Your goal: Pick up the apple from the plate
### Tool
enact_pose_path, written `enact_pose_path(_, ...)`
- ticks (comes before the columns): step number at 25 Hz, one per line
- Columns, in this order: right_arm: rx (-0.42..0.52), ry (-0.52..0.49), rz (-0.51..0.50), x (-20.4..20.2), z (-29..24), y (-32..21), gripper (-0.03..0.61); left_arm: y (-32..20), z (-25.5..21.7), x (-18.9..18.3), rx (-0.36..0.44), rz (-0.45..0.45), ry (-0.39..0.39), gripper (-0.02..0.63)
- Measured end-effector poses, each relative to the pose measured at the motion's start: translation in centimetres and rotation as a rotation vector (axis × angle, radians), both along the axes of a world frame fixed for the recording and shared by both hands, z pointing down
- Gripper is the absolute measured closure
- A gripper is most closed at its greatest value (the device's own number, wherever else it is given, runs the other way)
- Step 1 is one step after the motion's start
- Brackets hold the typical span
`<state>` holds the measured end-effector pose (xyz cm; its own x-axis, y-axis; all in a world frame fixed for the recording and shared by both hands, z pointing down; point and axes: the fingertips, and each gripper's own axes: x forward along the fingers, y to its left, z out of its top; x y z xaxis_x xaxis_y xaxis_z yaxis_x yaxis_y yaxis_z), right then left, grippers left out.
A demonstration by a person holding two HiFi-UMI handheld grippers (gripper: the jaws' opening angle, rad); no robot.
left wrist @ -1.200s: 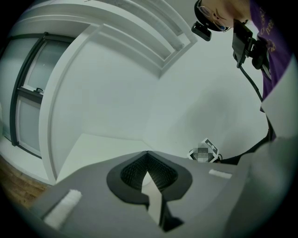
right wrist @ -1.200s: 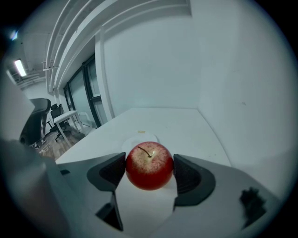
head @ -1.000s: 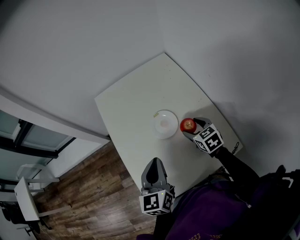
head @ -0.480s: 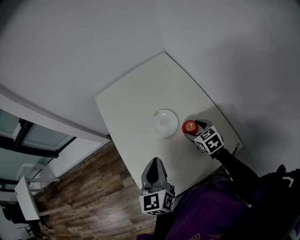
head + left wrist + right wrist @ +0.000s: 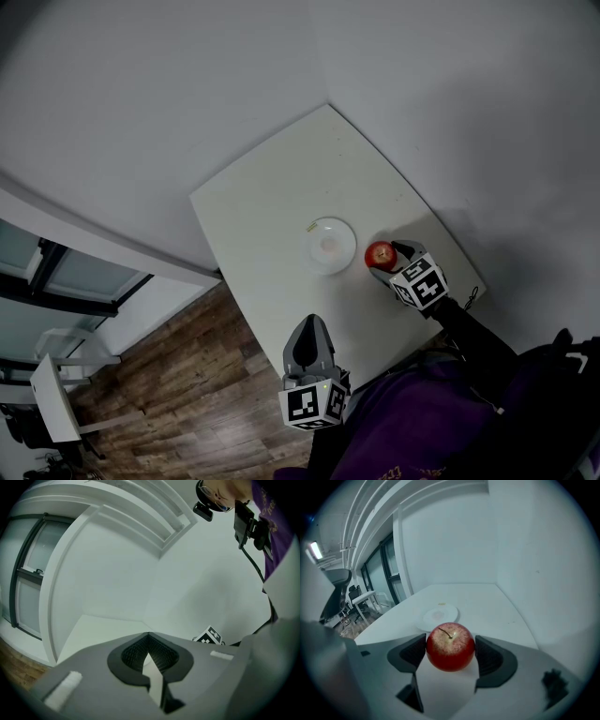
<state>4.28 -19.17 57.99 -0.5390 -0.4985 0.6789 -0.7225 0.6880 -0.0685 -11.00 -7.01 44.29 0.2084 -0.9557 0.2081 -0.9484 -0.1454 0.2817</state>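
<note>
apple [image 5: 450, 647]: round, glossy red skin with pale yellow speckling on top and a short brown stem in the dimple. It sits off the plate, just beside its right rim in the head view [image 5: 380, 253].
right gripper [image 5: 450, 652]: jaws partly closed onto the apple, one on each side at its widest part. Nothing else is between them.
pads [image 5: 490, 656]: dark, ribbed and concave, with both faces touching the apple skin.
apple support: can't tell whether it rests on the table or is held just clear of it.
plate [image 5: 329, 246]: small, round and white with a smooth glazed look and a shallow dish. It is empty apart from a tiny yellowish speck [image 5: 310, 227] at the far rim. In the right gripper view it lies beyond the apple [image 5: 438, 616].
table [image 5: 281, 197]: matte off-white top, flat, with rounded corners, pushed into a wall corner.
left gripper [image 5: 309, 326]: well apart from the plate, at the near table edge, partly over the floor. Its jaws are together, tips meeting with only a diamond-shaped gap between the ribbed pads, and they hold nothing [image 5: 150, 654].
gripper bodies: grey moulded plastic, each with a black-and-white square-marker cube at the rear.
floor [image 5: 169, 394]: brown wood planks with visible grain.
walls: plain, smooth, light grey.
</note>
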Motion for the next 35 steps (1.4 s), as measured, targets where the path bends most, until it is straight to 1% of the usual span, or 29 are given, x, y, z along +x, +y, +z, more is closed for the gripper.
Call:
enact_pose_path(3, 0.010, 0.013, -0.006, 0.0, 0.2, 0.1, 0.235, 0.0, 0.1, 0.1, 0.001, 0.002, 0.000, 0.607)
enact_pose_path(6, 0.020, 0.027, -0.033, -0.1, 0.2, 0.4, 0.235, 0.0, 0.1, 0.2, 0.002, 0.003, -0.002, 0.607)
enact_pose_path(10, 0.042, 0.009, -0.046, -0.2, -1.0, 0.8, 0.235, 0.0, 0.0, -0.1, 0.003, -0.002, -0.003, 0.607)
enact_pose_path(13, 0.080, -0.037, -0.033, 0.1, -3.2, 0.8, 0.235, 0.1, 0.0, -0.4, 0.004, -0.008, -0.004, 0.607)
enact_pose_path(17, 0.114, -0.160, 0.005, 0.1, -7.1, 0.1, 0.235, 0.1, 0.1, -0.7, 0.006, -0.013, -0.006, 0.607)
enact_pose_path(20, 0.187, -0.199, 0.015, 0.1, -10.0, -0.2, 0.238, 0.1, 0.0, -0.8, 0.009, -0.013, -0.008, 0.607)
enact_pose_path(21, 0.222, -0.202, 0.024, 0.1, -11.0, -0.3, 0.264, 0.1, 0.0, -0.9, 0.009, -0.014, -0.008, 0.607)
enact_pose_path(22, 0.259, -0.204, 0.036, 0.2, -11.9, -0.5, 0.367, 0.0, 0.0, -1.0, 0.008, -0.016, -0.008, 0.607)
enact_pose_path(23, 0.291, -0.206, 0.047, 0.2, -12.8, -0.6, 0.514, 0.0, 0.0, -1.1, 0.008, -0.019, -0.007, 0.607)
enact_pose_path(24, 0.312, -0.210, 0.051, 0.2, -13.5, -0.6, 0.552, 0.0, 0.1, -1.1, 0.006, -0.022, -0.006, 0.607)
enact_pose_path(26, 0.334, -0.220, 0.046, 0.0, -14.4, -0.6, 0.564, -0.1, 0.1, -1.2, 0.007, -0.022, -0.008, 0.607)
enact_pose_path(30, 0.370, -0.236, 0.043, -0.2, -15.7, -0.6, 0.568, -0.3, 0.2, -1.3, 0.016, -0.012, -0.012, 0.607)
enact_pose_path(35, 0.394, -0.227, 0.043, 0.0, -16.1, -0.9, 0.568, -0.6, 0.2, -1.3, 0.017, -0.009, -0.007, 0.607)
